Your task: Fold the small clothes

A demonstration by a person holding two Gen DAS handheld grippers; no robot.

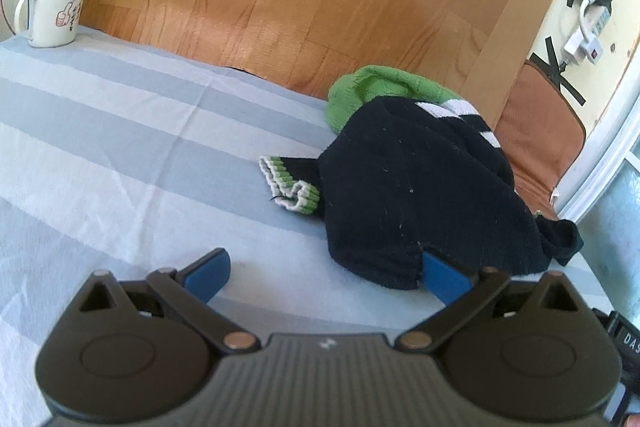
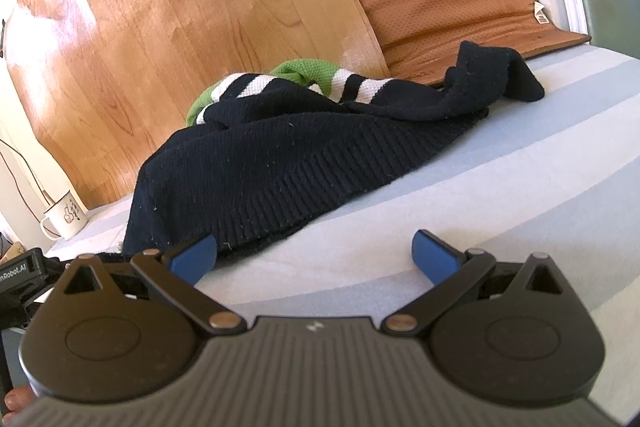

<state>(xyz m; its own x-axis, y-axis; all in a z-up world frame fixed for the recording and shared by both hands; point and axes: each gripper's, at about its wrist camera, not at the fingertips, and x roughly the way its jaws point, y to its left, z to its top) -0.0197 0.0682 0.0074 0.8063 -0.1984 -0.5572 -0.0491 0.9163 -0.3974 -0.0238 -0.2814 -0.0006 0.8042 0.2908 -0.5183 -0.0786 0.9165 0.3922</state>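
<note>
Now we have both tools low at the near edge of the sweater (image 1: 416,195), a crumpled dark knit heap right of centre in the left view, on the striped sheet (image 1: 120,131). The left gripper (image 1: 326,273) stands wide open, its right blue pad touching the hem, nothing held. The right gripper (image 2: 314,253) is also spread wide and empty, its left pad just at the ribbed hem, which fills the middle of that view.

Likely the step is taking the hem at two points. We should slide one pad under the rib, bite only one layer, and keep the grips well apart so the cloth spreads flat.

The knit looks thick, soft and stretchy, with white stripes, a green collar (image 1: 384,83) and striped cuff (image 1: 288,187). An enamel mug (image 1: 52,15) sits upper left, well clear.
</note>
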